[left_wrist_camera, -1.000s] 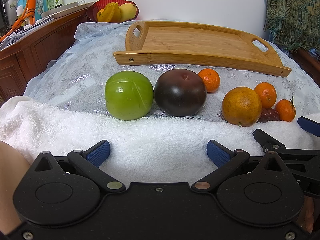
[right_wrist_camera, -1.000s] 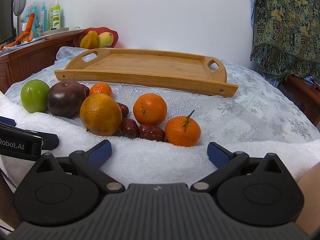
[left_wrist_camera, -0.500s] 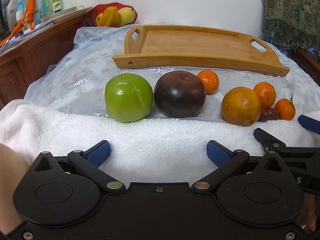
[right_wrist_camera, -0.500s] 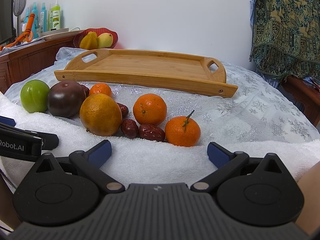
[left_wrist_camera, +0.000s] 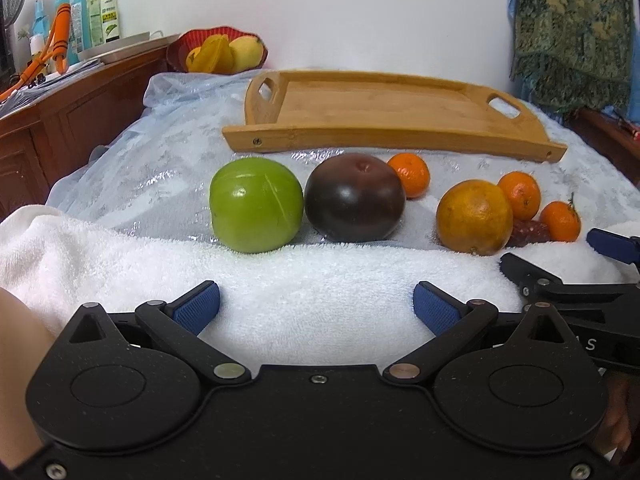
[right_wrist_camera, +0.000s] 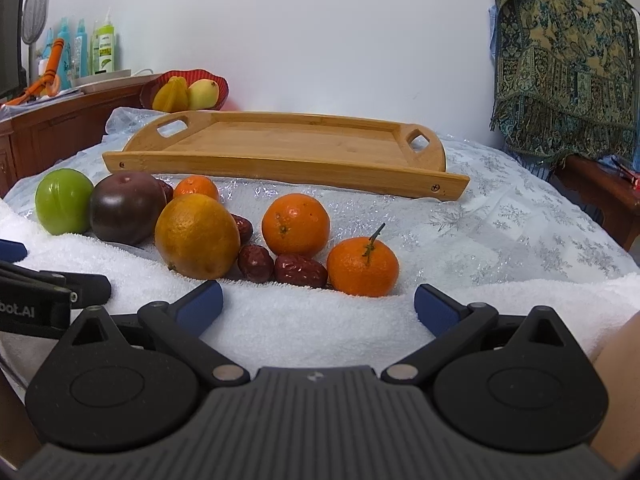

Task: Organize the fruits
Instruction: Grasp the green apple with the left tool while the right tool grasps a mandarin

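A green apple (left_wrist_camera: 256, 205) and a dark purple fruit (left_wrist_camera: 355, 197) sit side by side just past a white towel (left_wrist_camera: 312, 280). To their right lie a large orange (left_wrist_camera: 474, 217), small tangerines (left_wrist_camera: 409, 174) and red dates (right_wrist_camera: 300, 270). An empty bamboo tray (left_wrist_camera: 384, 104) stands behind them. My left gripper (left_wrist_camera: 316, 307) is open over the towel, short of the apple and purple fruit. My right gripper (right_wrist_camera: 318, 303) is open too, in front of a stemmed tangerine (right_wrist_camera: 363, 266) and the dates. Nothing is held.
A red bowl (left_wrist_camera: 218, 53) with yellow fruit stands at the back left beside a wooden cabinet (left_wrist_camera: 60, 120) carrying bottles. A patterned cloth (right_wrist_camera: 560, 60) hangs at the right. A clear plastic sheet (right_wrist_camera: 520, 220) with snowflakes covers the table.
The left wrist view has tipped up slightly, so the tray and fruit sit lower in the frame. The right gripper has hardly moved. Both stay open.
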`<action>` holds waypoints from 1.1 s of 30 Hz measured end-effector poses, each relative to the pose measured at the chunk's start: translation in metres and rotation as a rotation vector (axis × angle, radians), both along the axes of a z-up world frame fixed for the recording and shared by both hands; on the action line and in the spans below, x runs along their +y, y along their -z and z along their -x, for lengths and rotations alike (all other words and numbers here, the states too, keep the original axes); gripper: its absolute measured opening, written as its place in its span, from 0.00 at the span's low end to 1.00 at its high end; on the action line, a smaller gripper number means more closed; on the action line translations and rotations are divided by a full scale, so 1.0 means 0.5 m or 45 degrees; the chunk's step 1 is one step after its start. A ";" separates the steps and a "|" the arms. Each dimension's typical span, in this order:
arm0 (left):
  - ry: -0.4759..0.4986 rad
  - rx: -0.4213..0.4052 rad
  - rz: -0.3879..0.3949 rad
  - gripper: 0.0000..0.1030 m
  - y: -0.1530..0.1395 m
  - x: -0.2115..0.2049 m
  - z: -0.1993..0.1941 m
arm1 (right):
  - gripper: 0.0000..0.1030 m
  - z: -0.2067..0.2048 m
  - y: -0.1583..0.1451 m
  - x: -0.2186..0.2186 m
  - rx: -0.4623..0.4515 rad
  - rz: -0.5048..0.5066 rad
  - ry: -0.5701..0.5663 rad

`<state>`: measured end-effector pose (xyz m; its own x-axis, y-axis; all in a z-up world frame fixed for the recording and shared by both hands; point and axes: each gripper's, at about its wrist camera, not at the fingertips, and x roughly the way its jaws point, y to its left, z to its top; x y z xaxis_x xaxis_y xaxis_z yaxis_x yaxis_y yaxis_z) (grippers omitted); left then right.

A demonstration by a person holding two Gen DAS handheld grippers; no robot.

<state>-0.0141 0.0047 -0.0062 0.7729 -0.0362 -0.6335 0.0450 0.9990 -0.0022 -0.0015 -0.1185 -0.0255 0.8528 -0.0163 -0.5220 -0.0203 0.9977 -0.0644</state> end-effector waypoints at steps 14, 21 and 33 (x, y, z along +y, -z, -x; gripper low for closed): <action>-0.128 -0.260 0.071 0.89 -0.068 0.077 -0.016 | 0.65 0.027 -0.045 -0.052 -0.199 -0.174 0.118; -0.138 -0.190 0.115 0.70 -0.039 0.090 -0.038 | 0.42 0.009 -0.033 -0.071 -0.131 -0.225 0.189; -0.186 -0.165 0.257 0.67 -0.010 0.117 -0.060 | 0.47 -0.009 -0.017 -0.067 -0.072 -0.266 0.152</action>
